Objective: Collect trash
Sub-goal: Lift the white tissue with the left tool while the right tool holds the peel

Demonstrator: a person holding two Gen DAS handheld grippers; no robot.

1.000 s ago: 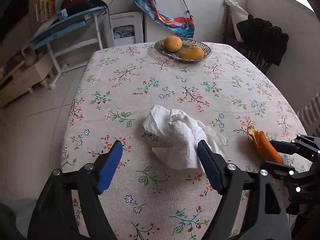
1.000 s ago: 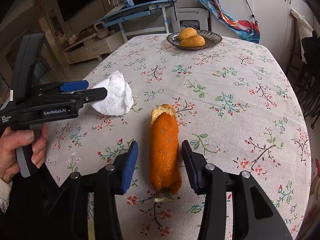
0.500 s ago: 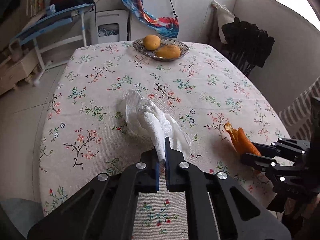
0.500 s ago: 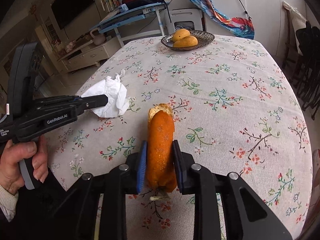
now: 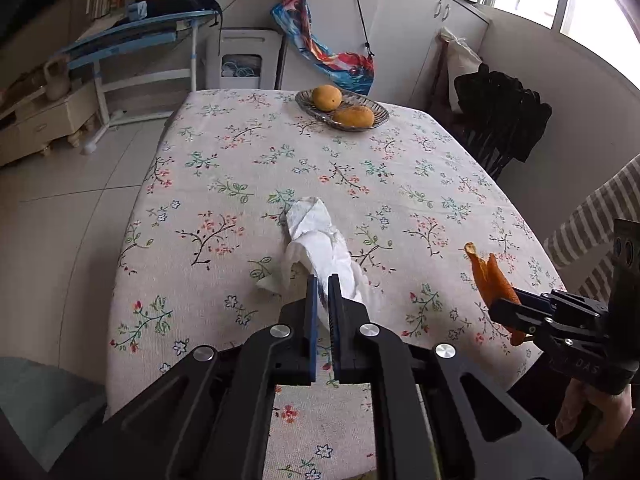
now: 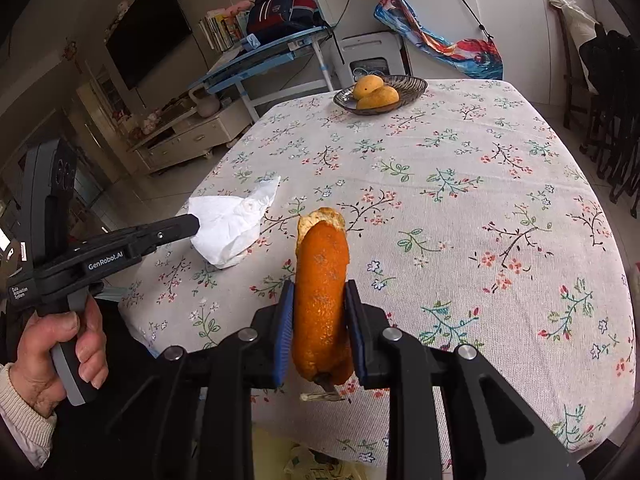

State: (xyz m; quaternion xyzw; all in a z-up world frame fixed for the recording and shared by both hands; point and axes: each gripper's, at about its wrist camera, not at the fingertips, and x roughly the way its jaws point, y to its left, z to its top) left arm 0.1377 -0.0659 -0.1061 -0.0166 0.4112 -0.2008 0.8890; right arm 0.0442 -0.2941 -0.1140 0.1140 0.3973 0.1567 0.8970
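Floral tablecloth (image 5: 224,184); left gripper (image 5: 323,280) hides the tissue's (image 5: 316,236) pinched end.

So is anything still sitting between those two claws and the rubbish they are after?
Nothing: the left gripper is clamped on the crumpled tissue, the right gripper on the orange peel.

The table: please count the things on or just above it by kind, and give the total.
Mangoes in the dish: 2
Dish: 1
White tissue, held by left gripper: 1
Orange peel, held by right gripper: 1
Total: 5
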